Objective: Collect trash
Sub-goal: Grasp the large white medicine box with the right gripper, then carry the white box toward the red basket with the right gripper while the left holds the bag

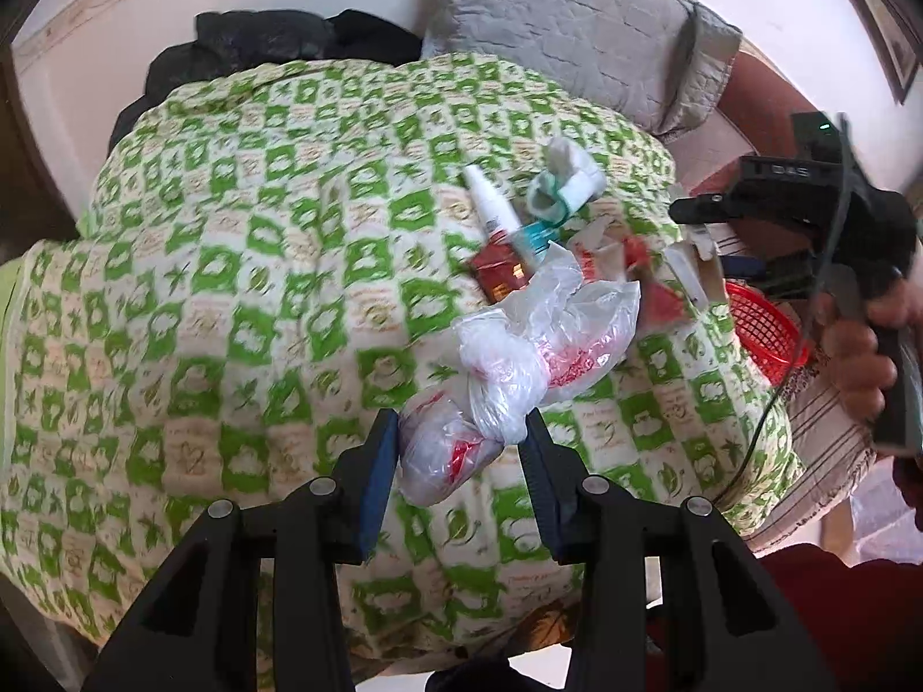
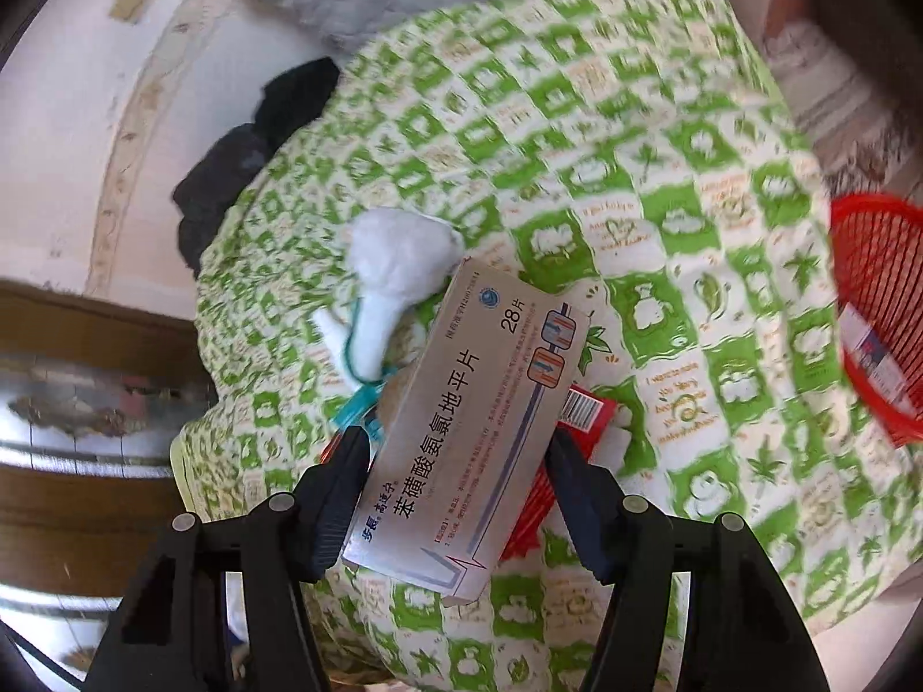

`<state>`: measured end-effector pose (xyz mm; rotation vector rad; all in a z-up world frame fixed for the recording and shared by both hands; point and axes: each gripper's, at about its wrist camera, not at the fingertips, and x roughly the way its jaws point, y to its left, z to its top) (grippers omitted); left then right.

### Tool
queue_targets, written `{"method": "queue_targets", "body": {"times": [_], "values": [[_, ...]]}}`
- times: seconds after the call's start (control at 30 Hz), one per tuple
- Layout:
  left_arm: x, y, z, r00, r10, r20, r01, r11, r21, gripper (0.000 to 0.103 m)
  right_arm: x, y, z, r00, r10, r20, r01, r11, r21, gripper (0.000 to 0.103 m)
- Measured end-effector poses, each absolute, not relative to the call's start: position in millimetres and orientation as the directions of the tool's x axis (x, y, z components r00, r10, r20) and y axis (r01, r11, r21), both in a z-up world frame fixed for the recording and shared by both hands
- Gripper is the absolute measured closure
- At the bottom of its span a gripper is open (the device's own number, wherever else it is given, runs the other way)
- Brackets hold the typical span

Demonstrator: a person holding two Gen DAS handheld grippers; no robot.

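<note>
Left gripper [image 1: 458,450]: fingers apart, flanking a knotted clear plastic bag [image 1: 519,357] on the green-and-cream checked bedspread [image 1: 231,288]; not yet clamped.
Trash heap beyond: white tube [image 1: 490,202], wadded tissue [image 2: 398,265], red wrapper [image 1: 499,274].
Right gripper [image 2: 458,455]: fingers clamped on a silver medicine box [image 2: 479,421], held above the bedspread.
Red mesh basket [image 2: 882,300]: far right, at the bed's edge.
Step, as judged: pick-up. Next: carry the box right to the basket; close on the bag.
</note>
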<state>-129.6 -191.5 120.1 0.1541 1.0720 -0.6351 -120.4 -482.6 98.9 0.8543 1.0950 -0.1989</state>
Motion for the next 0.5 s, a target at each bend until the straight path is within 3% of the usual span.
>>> {"method": "queue_targets", "body": {"times": [0.5], "values": [[-142.7,-263.9,141.9,0.335,-0.434,-0.836,0.633,0.761,-0.142,0.062,-200.1,-461.2,148.3,0.516,0.166,-0.840,0.395,0.825,0.405,0.036]]}}
